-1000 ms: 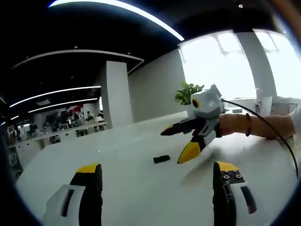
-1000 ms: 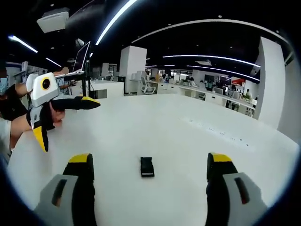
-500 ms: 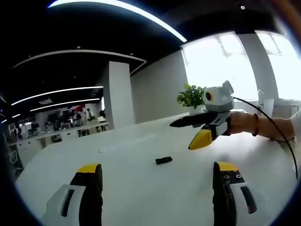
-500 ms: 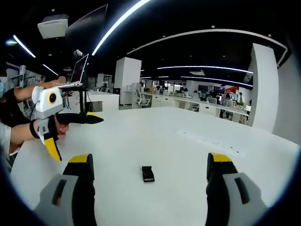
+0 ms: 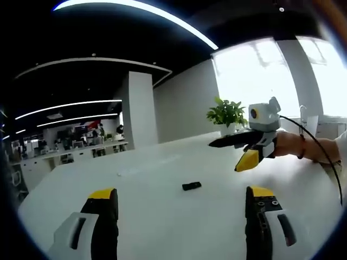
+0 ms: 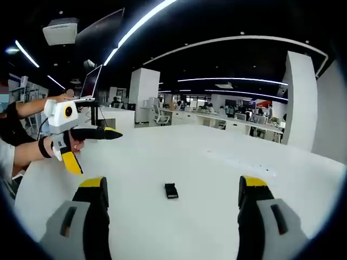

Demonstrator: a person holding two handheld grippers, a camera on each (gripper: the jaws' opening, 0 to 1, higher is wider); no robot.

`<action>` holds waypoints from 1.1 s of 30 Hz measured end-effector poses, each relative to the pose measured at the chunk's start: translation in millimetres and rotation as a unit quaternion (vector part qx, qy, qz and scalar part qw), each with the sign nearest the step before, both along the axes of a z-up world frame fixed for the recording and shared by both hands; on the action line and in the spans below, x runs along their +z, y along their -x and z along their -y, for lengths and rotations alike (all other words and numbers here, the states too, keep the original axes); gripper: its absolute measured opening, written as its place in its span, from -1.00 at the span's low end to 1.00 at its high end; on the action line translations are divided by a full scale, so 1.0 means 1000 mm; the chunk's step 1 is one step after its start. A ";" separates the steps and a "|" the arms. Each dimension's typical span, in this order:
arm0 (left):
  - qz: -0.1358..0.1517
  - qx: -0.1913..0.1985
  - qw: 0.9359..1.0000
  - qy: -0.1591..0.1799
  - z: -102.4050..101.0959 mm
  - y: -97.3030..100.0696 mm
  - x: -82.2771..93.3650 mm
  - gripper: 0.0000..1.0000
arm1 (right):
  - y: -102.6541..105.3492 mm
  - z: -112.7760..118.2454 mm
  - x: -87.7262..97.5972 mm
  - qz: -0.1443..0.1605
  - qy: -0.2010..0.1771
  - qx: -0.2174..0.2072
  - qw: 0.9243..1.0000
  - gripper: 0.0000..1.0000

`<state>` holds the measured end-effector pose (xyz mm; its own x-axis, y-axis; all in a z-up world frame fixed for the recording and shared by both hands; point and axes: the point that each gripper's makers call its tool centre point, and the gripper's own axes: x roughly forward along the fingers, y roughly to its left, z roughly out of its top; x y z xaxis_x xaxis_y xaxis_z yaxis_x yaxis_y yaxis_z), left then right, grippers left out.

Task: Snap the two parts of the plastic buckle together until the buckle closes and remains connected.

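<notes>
A small black plastic buckle (image 5: 191,186) lies flat on the white table (image 5: 152,216). It is too small to tell whether its two parts are joined. My left gripper (image 5: 181,194) stands open, well short of the buckle, with nothing between its yellow-tipped jaws. From the right of this view comes my right gripper (image 5: 226,156), open and held in the air above the table by a hand. In the right gripper view the buckle (image 6: 171,190) lies ahead of my open right gripper (image 6: 172,181). The left gripper (image 6: 100,153) hangs open at the left.
A potted plant (image 5: 226,114) stands at the table's far edge by bright windows. A laptop on a stand (image 6: 89,86) rises behind the person's arm (image 6: 21,149). Office desks and chairs (image 6: 217,119) fill the background. The white table (image 6: 217,162) spreads wide around the buckle.
The right gripper has lifted and drawn away from the buckle, to the right in the left gripper view. The left gripper has also pulled back. The buckle has not moved.
</notes>
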<state>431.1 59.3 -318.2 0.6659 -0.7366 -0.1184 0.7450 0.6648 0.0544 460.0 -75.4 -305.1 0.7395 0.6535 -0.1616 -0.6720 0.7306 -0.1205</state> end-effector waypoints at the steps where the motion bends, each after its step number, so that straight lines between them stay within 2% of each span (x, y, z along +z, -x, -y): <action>1: 0.001 0.001 1.000 0.000 0.000 0.000 0.000 0.98 | 0.003 0.002 0.001 0.000 -0.001 0.000 1.000 1.00; 7: 0.000 0.002 1.000 0.001 -0.001 0.001 0.000 0.98 | 0.015 0.008 0.005 0.020 0.003 -0.002 1.000 1.00; 11: -0.002 0.003 1.000 0.004 -0.002 0.001 0.000 0.98 | 0.022 0.007 0.004 0.014 0.004 -0.001 1.000 1.00; 15: 0.003 0.009 1.000 0.004 -0.005 0.000 0.002 0.96 | 0.026 0.013 0.017 0.026 -0.019 -0.022 0.999 1.00; 18: 0.005 0.011 1.000 0.014 -0.006 -0.001 0.006 0.96 | 0.031 0.018 0.023 0.040 -0.004 -0.033 0.999 1.00; 20: 0.004 0.012 1.000 0.016 -0.007 -0.001 0.006 0.96 | 0.039 0.015 0.026 0.042 -0.019 -0.019 0.999 0.99; 25: 0.004 0.013 1.000 0.013 -0.006 0.000 0.005 0.96 | 0.049 0.021 0.015 0.030 -0.015 -0.023 0.999 0.97; 30: 0.005 0.012 1.000 0.012 -0.006 0.002 0.005 0.96 | 0.058 0.030 0.013 0.025 -0.023 -0.030 0.999 0.97; 33: 0.004 0.012 1.000 0.010 -0.005 0.002 0.003 0.96 | 0.062 0.037 0.014 0.032 -0.014 -0.035 0.999 0.96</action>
